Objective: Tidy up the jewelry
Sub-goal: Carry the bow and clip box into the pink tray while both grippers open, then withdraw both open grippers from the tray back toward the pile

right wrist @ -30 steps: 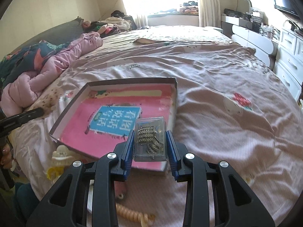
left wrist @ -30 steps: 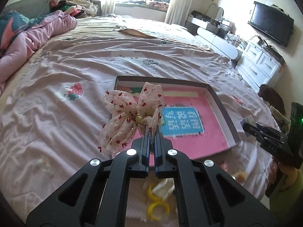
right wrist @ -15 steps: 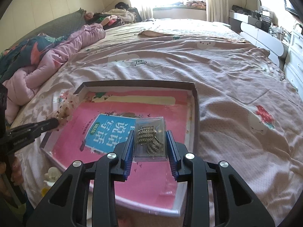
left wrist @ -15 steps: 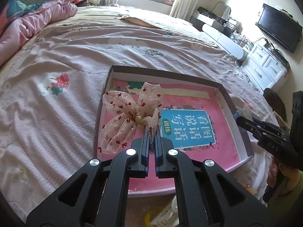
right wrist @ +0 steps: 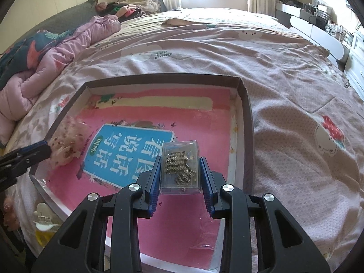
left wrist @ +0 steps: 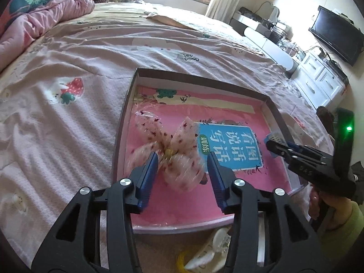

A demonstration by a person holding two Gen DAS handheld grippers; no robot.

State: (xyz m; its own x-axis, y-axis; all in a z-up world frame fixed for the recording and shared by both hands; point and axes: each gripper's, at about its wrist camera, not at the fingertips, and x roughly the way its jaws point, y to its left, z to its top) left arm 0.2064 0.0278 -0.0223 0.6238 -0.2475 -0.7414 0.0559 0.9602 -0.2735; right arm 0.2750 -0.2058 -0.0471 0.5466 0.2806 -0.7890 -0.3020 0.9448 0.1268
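Note:
A shallow pink-bottomed box tray (left wrist: 127, 104) lies on the bed. My left gripper (left wrist: 182, 161) is open above its left part. A pink floral bow hair clip (left wrist: 173, 152) sits blurred between the spread fingers, loose over the tray floor. It also shows in the right wrist view (right wrist: 66, 141). My right gripper (right wrist: 179, 168) holds a clear plastic case of rhinestone clips (right wrist: 179, 166) above the tray's (right wrist: 246, 104) right part. The right gripper also shows in the left wrist view (left wrist: 277, 145).
The pink printed bedsheet (left wrist: 68, 68) surrounds the tray. White and yellow hair claws (right wrist: 45, 225) lie off the tray's near edge, also in the left wrist view (left wrist: 204, 257). A pink quilt (right wrist: 56, 56) is heaped at the far left. White drawers (left wrist: 318, 79) stand at right.
My left gripper has opened and let go of the bow, which is dropping onto the tray. Both grippers have moved forward over the tray. The right still holds its case.

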